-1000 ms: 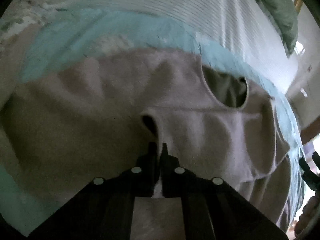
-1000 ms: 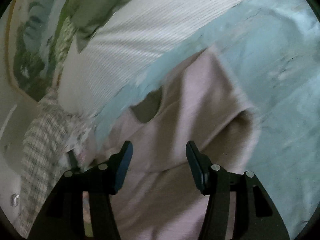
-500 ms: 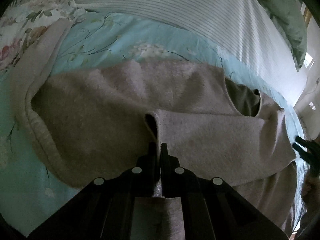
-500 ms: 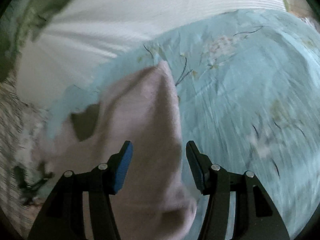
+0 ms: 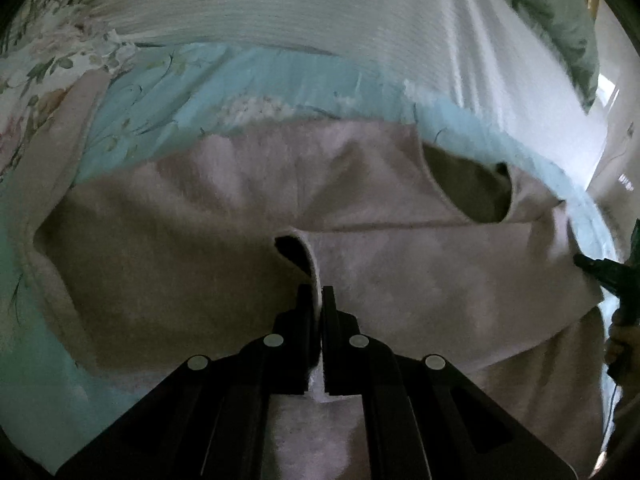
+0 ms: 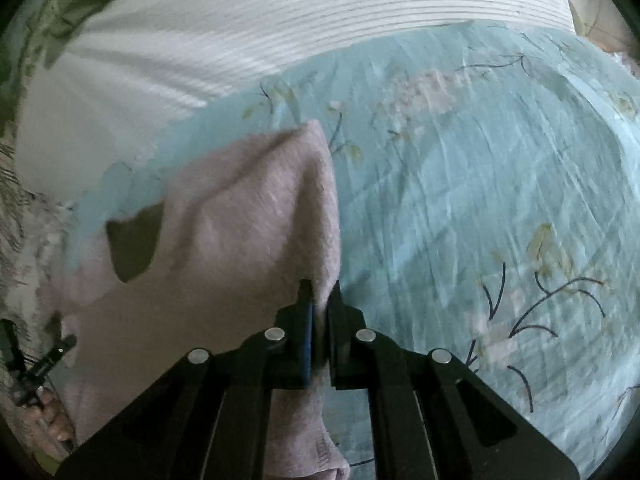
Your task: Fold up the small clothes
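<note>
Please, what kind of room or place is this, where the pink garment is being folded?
Most likely a bedroom: the pink garment lies on a bed with a light blue floral sheet, a white striped cover behind it, and a green pillow at the far end.

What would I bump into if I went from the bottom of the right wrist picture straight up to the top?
The right tongs pinching the pink top → the blue flowery sheet → the white striped blanket.
</note>
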The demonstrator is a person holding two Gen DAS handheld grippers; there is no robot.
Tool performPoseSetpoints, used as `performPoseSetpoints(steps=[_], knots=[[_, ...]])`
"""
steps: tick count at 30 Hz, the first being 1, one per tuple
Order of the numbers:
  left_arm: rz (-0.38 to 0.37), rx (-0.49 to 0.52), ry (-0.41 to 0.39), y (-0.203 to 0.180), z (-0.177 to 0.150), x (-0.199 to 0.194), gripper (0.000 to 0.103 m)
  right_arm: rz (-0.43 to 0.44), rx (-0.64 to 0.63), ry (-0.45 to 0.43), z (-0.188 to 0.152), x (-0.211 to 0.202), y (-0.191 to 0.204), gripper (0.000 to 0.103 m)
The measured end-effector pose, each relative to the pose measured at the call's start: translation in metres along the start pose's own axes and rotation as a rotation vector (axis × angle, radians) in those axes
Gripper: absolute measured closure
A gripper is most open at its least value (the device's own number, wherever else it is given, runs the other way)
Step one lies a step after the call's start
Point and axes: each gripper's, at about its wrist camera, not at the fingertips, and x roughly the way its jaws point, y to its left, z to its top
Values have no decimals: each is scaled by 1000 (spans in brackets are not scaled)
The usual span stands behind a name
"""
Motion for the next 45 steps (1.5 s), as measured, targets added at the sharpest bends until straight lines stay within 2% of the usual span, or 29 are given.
performPoseSetpoints(steps=[1, 2, 3, 5, 7, 9, 12, 14, 15, 17, 19, 26, 31, 37, 40, 42, 45], knots=[[3, -2, 1, 2, -1, 1, 100, -61, -11, -26, -1, -10, 6, 92], [5, -5, 1, 5, -1, 1, 100, -77, -19, -56, -2, -19, 14, 90], [6, -8, 1, 6, -2, 2, 100, -60, -29, -92, -4, -30, 21, 89], [8, -22, 5, 12, -2, 3, 100, 26, -75, -106, -11, -40, 41, 79], [7, -36, 11, 15, -2, 6, 99, 80, -97, -16, -21, -25, 52, 51], [21, -36, 7, 15, -4, 3, 98, 41, -80, 70, -30, -5, 48, 51], [54, -29, -4, 18, -8, -7, 94, 58, -13, 34, -36, -22, 42, 51], [78, -31, -24, 28, -12, -21, 90, 128, 6, 1, -43, -43, 48, 51], [99, -37, -33, 35, -13, -29, 85, 162, 6, -13, -47, -51, 51, 50], [123, -59, -51, 48, -12, -41, 60, 217, -10, -28, -58, -68, 63, 44], [129, -98, -77, 64, -9, -53, 48, 265, -25, -22, -74, -77, 77, 36], [224, -163, -112, 112, 19, -67, 39, 354, -36, 47, -116, -72, 109, 36], [272, -168, -94, 134, 39, -59, 33, 378, -59, 87, -124, -59, 128, 36], [347, -152, -78, 154, 78, -32, 29, 368, -84, 101, -132, -59, 133, 36], [423, -124, -63, 170, 110, -8, 27, 378, -82, 110, -133, -59, 136, 35], [483, -124, -43, 183, 130, 11, 27, 381, -82, 120, -134, -59, 138, 35], [521, -130, 9, 202, 151, 42, 27, 379, -86, 142, -137, -55, 140, 35]])
